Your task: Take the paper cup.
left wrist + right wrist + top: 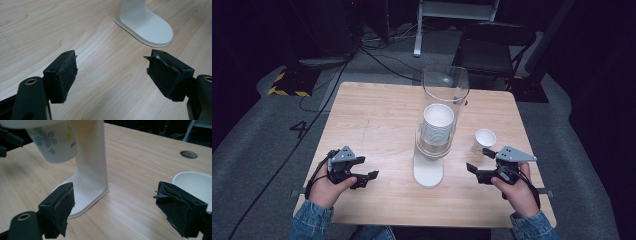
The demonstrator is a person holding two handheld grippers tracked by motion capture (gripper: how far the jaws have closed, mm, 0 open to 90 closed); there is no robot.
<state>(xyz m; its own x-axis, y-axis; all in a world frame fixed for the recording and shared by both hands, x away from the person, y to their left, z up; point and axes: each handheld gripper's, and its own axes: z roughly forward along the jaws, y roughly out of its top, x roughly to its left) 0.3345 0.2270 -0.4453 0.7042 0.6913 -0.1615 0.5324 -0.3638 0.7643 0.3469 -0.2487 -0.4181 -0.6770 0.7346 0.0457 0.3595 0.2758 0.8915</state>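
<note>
- A cup dispenser [435, 131] stands near the middle of the wooden tabletop [377, 120]: a clear upright tube on a white stand with a flat rounded foot [147, 28] that reaches toward the person.
- Inside the tube sits a stack of white paper cups [437, 123]. In the right gripper view the lowest cup [53, 141] hangs out below, printed with small blue-green flowers.
- A single paper cup [484, 140] stands upright on the tabletop to the right of the dispenser, just ahead of the right gripper [476, 170], mouth up.
- The top of the hanging cup is cut off by the frame in the right gripper view, and the loose cup there [193, 182] is partly hidden behind one jaw.
- The clear tube's upper part is hard to make out against the dark floor.
- The left gripper [366, 174] is held low over the tabletop at the near left, aimed toward the dispenser's foot, its jaws spread wide with nothing between them.
- The right gripper is held at the near right, pointing toward the stand, jaws likewise parted and empty.
</note>
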